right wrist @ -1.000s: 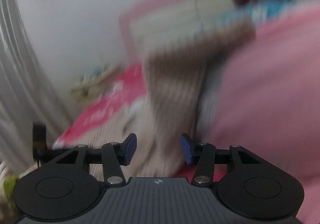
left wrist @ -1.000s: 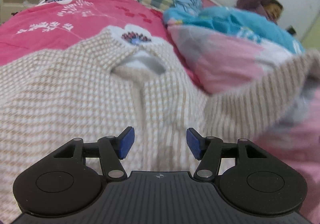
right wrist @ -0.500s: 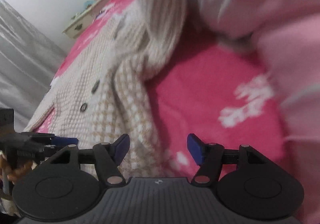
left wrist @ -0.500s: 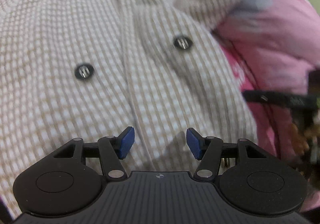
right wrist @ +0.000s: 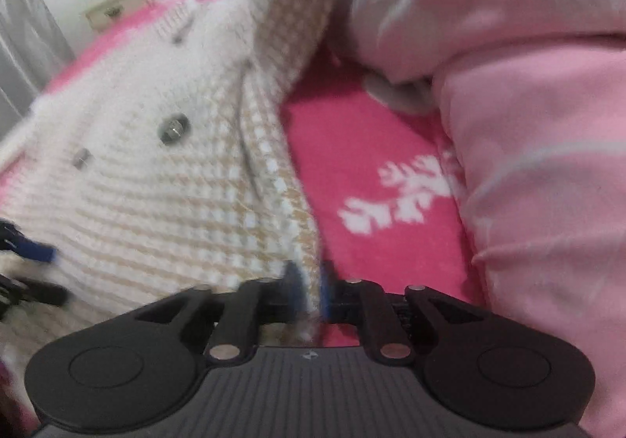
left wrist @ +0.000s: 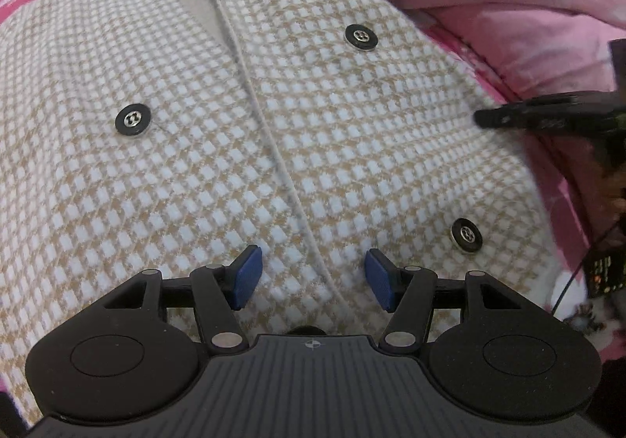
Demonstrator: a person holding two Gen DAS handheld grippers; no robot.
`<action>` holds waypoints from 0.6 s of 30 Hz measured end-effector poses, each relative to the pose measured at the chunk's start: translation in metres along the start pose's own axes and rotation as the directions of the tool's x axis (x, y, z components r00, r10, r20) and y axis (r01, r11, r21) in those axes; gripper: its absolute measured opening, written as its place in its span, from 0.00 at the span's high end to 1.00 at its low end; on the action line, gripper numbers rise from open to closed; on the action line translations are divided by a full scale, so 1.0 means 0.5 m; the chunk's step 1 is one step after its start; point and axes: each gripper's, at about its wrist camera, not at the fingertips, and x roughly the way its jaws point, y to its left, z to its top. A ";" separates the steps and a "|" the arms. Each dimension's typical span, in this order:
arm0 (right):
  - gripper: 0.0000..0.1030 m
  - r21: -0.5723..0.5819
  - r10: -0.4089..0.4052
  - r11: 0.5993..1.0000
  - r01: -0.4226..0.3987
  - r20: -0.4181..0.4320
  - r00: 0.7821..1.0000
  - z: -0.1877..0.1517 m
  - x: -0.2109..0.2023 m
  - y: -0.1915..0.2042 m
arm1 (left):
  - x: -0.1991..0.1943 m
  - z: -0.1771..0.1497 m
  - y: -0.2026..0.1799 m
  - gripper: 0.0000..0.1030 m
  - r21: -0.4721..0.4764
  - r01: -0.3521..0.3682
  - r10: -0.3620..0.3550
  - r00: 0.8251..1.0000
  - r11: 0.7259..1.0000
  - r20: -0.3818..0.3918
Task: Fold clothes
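Pink bedspread (right wrist: 383, 148): jacket (left wrist: 352, 125) under hand-held gripper (left wrist: 309, 277).

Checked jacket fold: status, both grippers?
Left gripper open over the checked jacket front, gripping nothing. Right gripper closing, jacket's side edge between its jaws. Pink quilt bunched close beside that edge.

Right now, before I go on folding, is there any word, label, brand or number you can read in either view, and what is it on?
No readable text in either view.
Coat: no label or tag showing; its buttons are unlettered.
Left gripper: only a small crosshair mark on its body, no words.
Dark device at the right edge, left view: lit orange marks, too small and blurred to read.
Bedspread: white floral print, no lettering.
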 end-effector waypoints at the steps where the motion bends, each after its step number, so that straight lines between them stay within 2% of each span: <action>1: 0.69 0.010 -0.007 1.000 0.007 0.020 1.000 0.000 -0.010 -0.001 | -0.003 0.000 0.003 0.44 0.000 0.003 -0.003 1.000 1.000 -0.001; 4: 0.61 -0.008 0.010 1.000 -0.010 0.126 0.992 0.006 -0.079 0.005 | -0.017 0.001 0.013 0.44 -0.025 0.026 -0.026 1.000 0.999 -0.018; 6: 0.59 -0.142 0.081 0.988 -0.056 0.182 0.980 -0.004 -0.130 0.036 | -0.019 -0.002 0.021 0.44 -0.052 0.048 -0.049 0.998 0.998 -0.032; 8: 0.54 -0.365 0.194 0.923 -0.124 0.162 0.967 -0.032 -0.171 0.088 | -0.016 -0.005 0.027 0.44 -0.082 0.070 -0.074 0.996 0.994 -0.044; 9: 0.46 -0.456 0.245 0.876 -0.159 0.136 0.960 -0.047 -0.187 0.113 | -0.014 -0.001 0.029 0.44 -0.093 0.076 -0.080 0.996 0.993 -0.046; 10: 0.43 -0.523 0.293 0.827 -0.204 0.092 0.952 -0.066 -0.195 0.136 | -0.011 0.004 0.031 0.44 -0.104 0.081 -0.086 0.995 0.991 -0.048; 12: 0.42 -0.621 0.362 0.727 -0.293 -0.016 0.932 -0.109 -0.197 0.181 | -0.014 0.002 0.032 0.45 -0.118 0.089 -0.096 0.994 0.989 -0.047; 15: 0.45 -0.706 0.344 0.629 -0.326 -0.124 0.931 -0.163 -0.168 0.232 | 0.000 0.008 0.022 0.51 -0.119 0.087 -0.092 0.995 0.989 -0.038; 17: 0.53 -0.737 0.291 0.598 -0.315 -0.167 0.942 -0.189 -0.141 0.246 | -0.001 0.008 0.021 0.52 -0.120 0.080 -0.085 0.996 0.990 -0.032; 18: 0.62 -0.753 0.258 0.588 -0.294 -0.170 0.951 -0.198 -0.130 0.249 | 0.002 0.007 0.021 0.52 -0.122 0.076 -0.080 0.996 0.990 -0.027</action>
